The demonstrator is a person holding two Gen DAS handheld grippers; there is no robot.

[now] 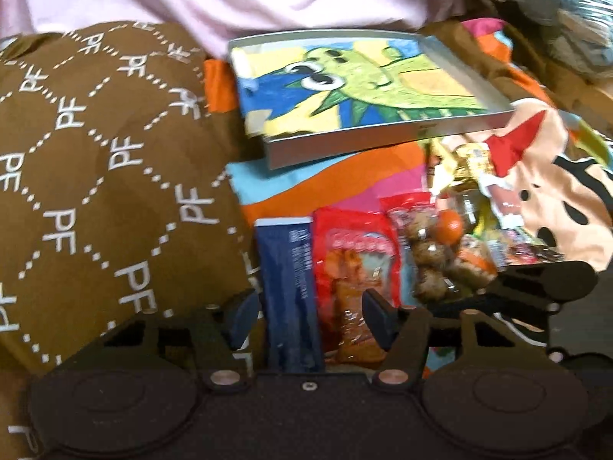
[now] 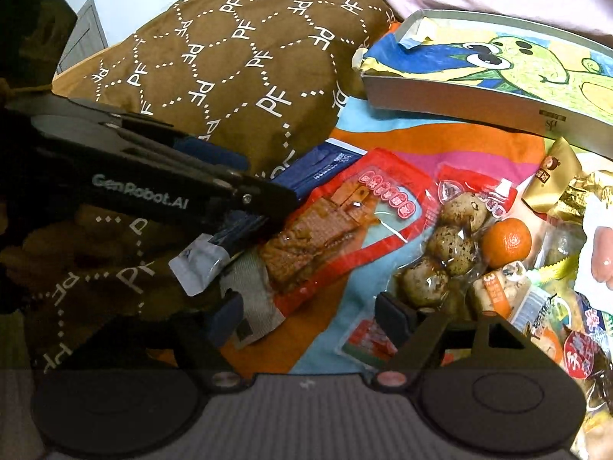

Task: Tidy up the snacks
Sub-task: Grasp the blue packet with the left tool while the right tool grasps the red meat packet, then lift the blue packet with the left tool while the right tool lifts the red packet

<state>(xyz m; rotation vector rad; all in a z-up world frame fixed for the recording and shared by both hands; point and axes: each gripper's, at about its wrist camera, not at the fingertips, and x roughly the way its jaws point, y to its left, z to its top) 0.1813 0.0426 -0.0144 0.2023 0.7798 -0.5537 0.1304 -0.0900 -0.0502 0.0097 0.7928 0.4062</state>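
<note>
The left gripper (image 1: 306,318) straddles the blue packet (image 1: 291,291), jaws half-wide, seemingly to lift it. The right gripper (image 2: 310,318) brackets the tofu pouch (image 2: 325,226), jaws wide, untouched.

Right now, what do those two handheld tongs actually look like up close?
Both are matte black plastic. The left tongs have two angular arms tipped with dark blue pads, hinged on copper-coloured pins above two round black discs. The right tongs are built the same way, with a ribbed grey strip between the discs. In the right view, the left tongs carry white "GenRobot.AI" lettering along the side.
</note>
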